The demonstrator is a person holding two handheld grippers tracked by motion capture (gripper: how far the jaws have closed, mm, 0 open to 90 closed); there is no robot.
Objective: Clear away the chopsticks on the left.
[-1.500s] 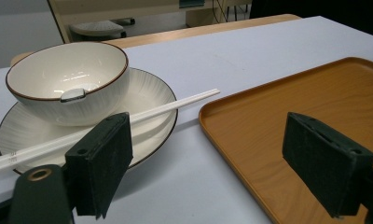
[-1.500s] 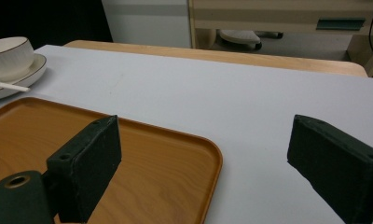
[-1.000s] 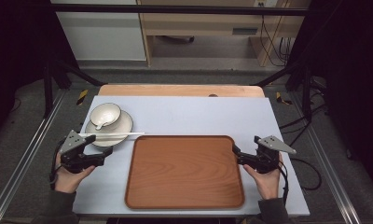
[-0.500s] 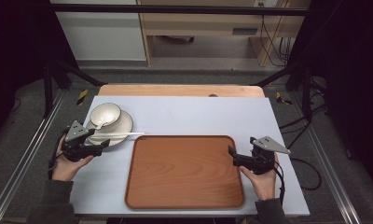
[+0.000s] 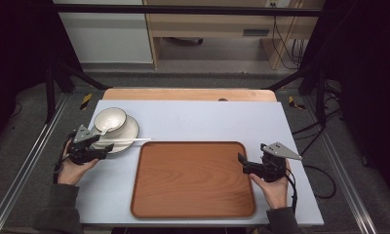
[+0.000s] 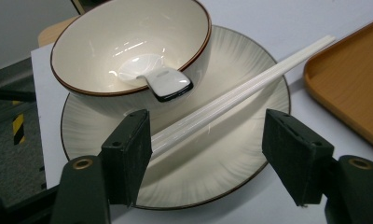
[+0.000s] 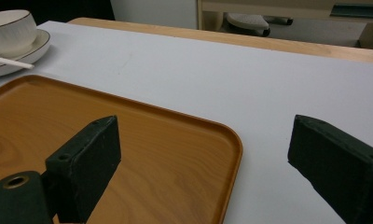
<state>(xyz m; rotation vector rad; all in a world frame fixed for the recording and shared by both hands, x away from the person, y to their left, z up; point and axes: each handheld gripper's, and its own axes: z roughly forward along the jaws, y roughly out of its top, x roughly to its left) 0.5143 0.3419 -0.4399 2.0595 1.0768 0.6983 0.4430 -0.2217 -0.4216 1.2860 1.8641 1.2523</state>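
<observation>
Clearly the left hand-held gripper (image 6: 207, 158), jaws released astride the chopsticks (image 6: 243, 91) on the plate (image 6: 250, 158) at lower centre of its view, could roll them off (right hand-held gripper (image 7: 203, 163) likewise released by the tray (image 7: 166, 154)).

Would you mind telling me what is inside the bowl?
A white spoon lies inside the bowl, its handle end resting on the rim. The spoon covers part of the bowl's bottom, so anything beneath it stays hidden.

Wooden tray (image 5: 193, 178) between two claws, bowl (image 5: 109, 119) far-left
</observation>
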